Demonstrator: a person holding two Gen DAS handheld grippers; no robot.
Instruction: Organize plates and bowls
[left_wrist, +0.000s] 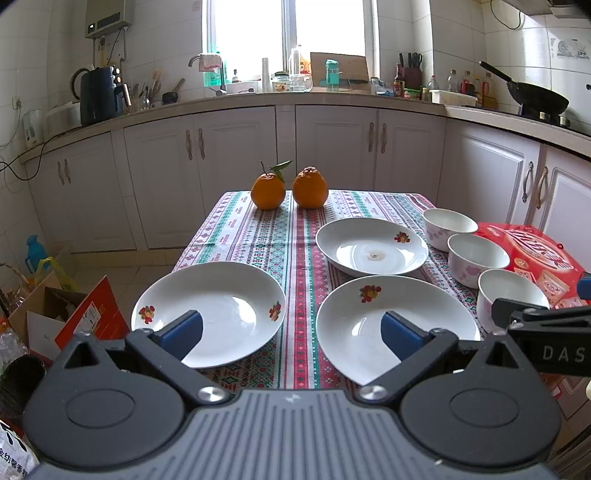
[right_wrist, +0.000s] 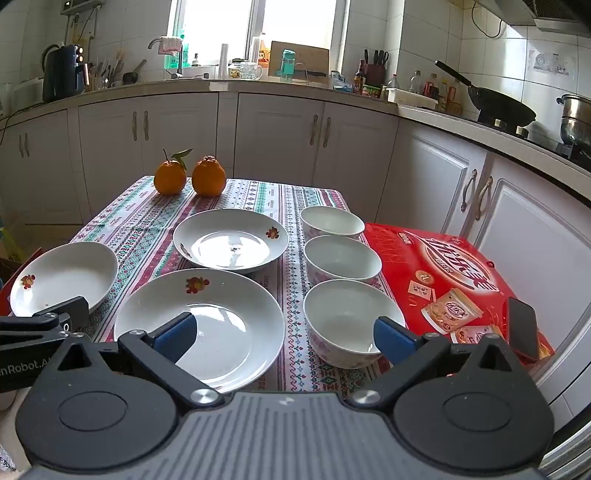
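Nothing is stacked yet, so this looks like the very start: three plates and three bowls lie spread singly over the patterned tabletop (right_wrist: 236, 192), and both claws hang back at its near edge.

Furthest left sits the left plate (left_wrist: 210, 310), near the tabletop's left edge. The left claw (left_wrist: 291, 332) hovers above and short of it, its blue pads spread wide with nothing between them; one pad shows over this plate, the other over the near plate (right_wrist: 199, 325), which lies just right of the first with a strip of cloth between. Behind the near plate, almost touching its rim, is the far plate (right_wrist: 231, 240), and two oranges (right_wrist: 188, 177) stand at the far end.

The right claw (right_wrist: 284, 338) is likewise wide and empty, straddling the gap between the near plate and the nearest bowl (right_wrist: 343, 317). The middle bowl (right_wrist: 341, 258) and far bowl (right_wrist: 330, 221) line up behind it, rims close together, beside a red box (right_wrist: 461, 280).

The next move, I judge, needs one claw to dip to a rim and pinch it, then lift that plate onto another; shallow rims on cloth leave little room for the lower pad.
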